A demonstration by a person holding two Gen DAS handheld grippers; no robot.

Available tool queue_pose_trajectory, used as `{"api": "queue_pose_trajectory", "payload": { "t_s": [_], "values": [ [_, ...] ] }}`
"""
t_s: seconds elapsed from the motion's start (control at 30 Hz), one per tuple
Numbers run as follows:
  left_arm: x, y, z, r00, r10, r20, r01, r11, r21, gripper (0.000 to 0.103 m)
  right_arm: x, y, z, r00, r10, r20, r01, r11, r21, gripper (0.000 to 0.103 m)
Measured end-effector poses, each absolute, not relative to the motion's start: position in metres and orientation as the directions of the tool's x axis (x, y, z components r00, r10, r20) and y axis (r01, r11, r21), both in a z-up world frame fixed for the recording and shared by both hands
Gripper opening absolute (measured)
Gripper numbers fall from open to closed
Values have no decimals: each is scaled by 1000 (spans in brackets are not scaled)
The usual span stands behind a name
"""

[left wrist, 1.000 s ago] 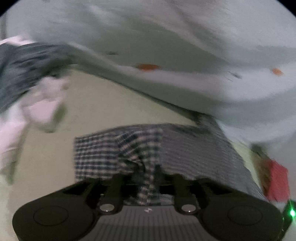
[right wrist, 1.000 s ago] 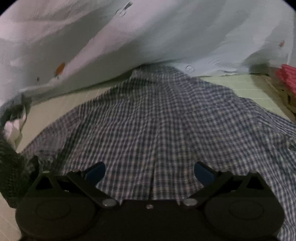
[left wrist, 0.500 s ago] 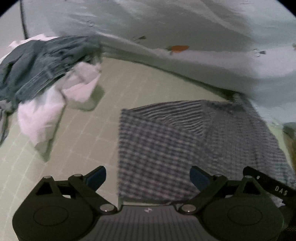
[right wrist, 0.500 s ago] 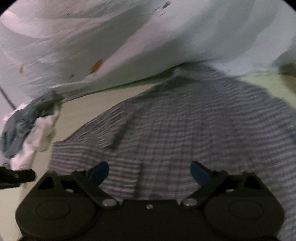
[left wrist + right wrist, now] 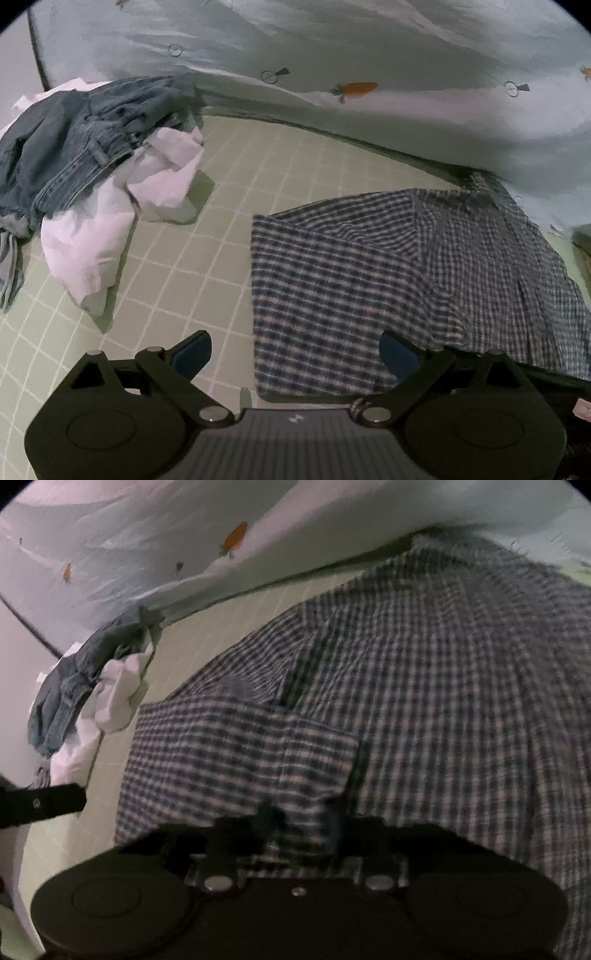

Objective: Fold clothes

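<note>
Partly blurred right fingers (image 5: 303,823) amid plaid shirt (image 5: 424,701)

Checked shirt (image 5: 369,280) showing navy-and-white plaid. Jeans (image 5: 74,147) showing faded blue denim, lying over white cloth (image 5: 92,240). Sheet (image 5: 369,44) showing pale grey-blue with orange carrots; mat (image 5: 258,158) showing pale green with white grid.

place: home bedroom | cues: carrot-print bedsheet (image 5: 369,55); laundry pile (image 5: 92,166)
</note>
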State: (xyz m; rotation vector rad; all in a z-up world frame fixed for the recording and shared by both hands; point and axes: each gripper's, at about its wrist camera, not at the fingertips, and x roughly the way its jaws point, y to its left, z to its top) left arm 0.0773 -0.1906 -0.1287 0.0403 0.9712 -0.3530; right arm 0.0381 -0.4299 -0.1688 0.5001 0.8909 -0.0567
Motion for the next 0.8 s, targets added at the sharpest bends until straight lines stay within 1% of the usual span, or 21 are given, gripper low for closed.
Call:
{"api": "queue_pose_trajectory", "payload": {
  "t_s": [0.1,0.37,0.5,0.6,0.7,0.8],
  "values": [
    [71,-195,-122,518,-287,-806,324,938,-126,97,32,-432,-160,658,151,-738,242,885,397,14],
    [36,-225,-102,535,-312,-785,362,924,-120,99,4,-453,-119,726,69,-684,224,917,330,13],
    [6,-251,-80,577,-331,-746,390,915,-104,99,-14,-472,-99,753,44,-657,203,934,295,13],
    [-14,-271,-61,610,-343,-714,391,914,-105,99,-30,-494,-88,768,29,-640,214,930,299,14],
    [-35,-289,-46,628,-352,-694,387,915,-114,100,-47,-518,-83,783,15,-621,246,910,333,14],
    [-60,-305,-42,642,-361,-676,395,912,-112,100,-63,-539,-84,790,0,-613,265,902,342,14]
  ]
}}
